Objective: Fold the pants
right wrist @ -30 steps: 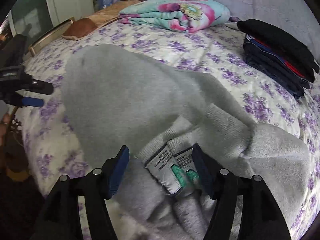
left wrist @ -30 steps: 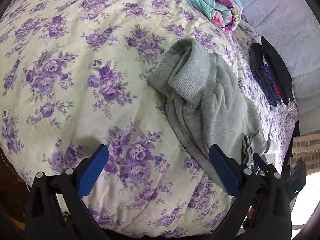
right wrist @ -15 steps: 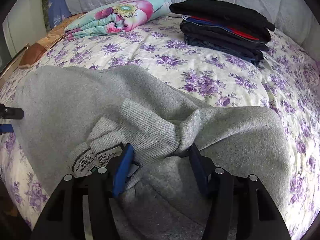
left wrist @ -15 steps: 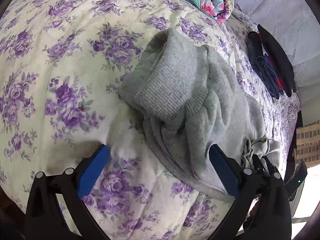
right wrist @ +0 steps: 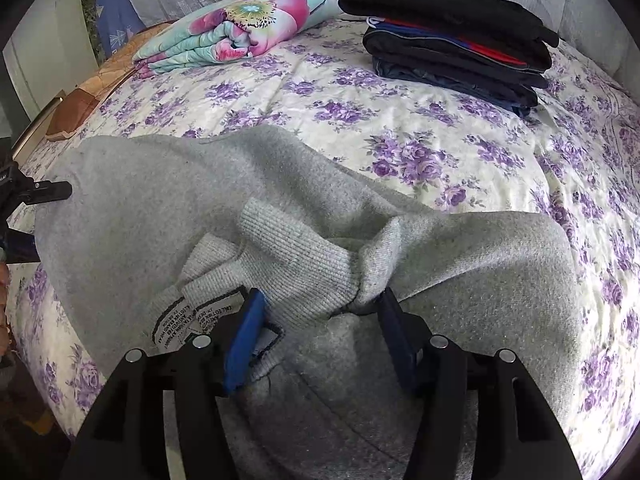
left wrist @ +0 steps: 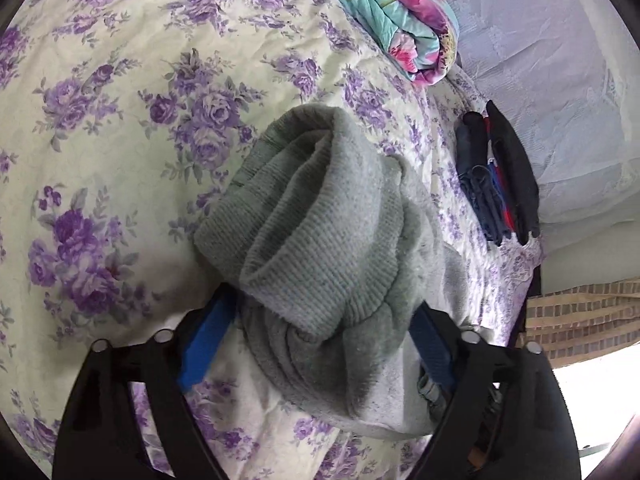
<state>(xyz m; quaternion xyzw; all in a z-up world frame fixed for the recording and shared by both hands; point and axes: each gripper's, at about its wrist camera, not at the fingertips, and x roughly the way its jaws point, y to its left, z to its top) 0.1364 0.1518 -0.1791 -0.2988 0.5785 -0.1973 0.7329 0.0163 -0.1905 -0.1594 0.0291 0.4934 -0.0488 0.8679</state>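
Observation:
Grey sweatpants (left wrist: 328,224) lie crumpled on a floral bedspread (left wrist: 120,120). In the left wrist view the ribbed cuff end sits bunched between the blue pads of my left gripper (left wrist: 316,336), whose jaws stand apart around the cloth. In the right wrist view the pants (right wrist: 200,200) spread wide, with the ribbed waistband (right wrist: 296,256) and a white label (right wrist: 188,316) near my right gripper (right wrist: 320,328). Its jaws are partly closed around the waistband, and cloth fills the gap between them.
A folded turquoise and pink blanket (right wrist: 240,28) and a stack of dark folded clothes (right wrist: 452,36) lie at the far side of the bed. The bed edge runs on the left in the right wrist view, where the left gripper (right wrist: 28,196) shows.
My left gripper has moved forward until the cuff end lies between its pads. My right gripper has moved in on the waistband and its jaws have narrowed around it.

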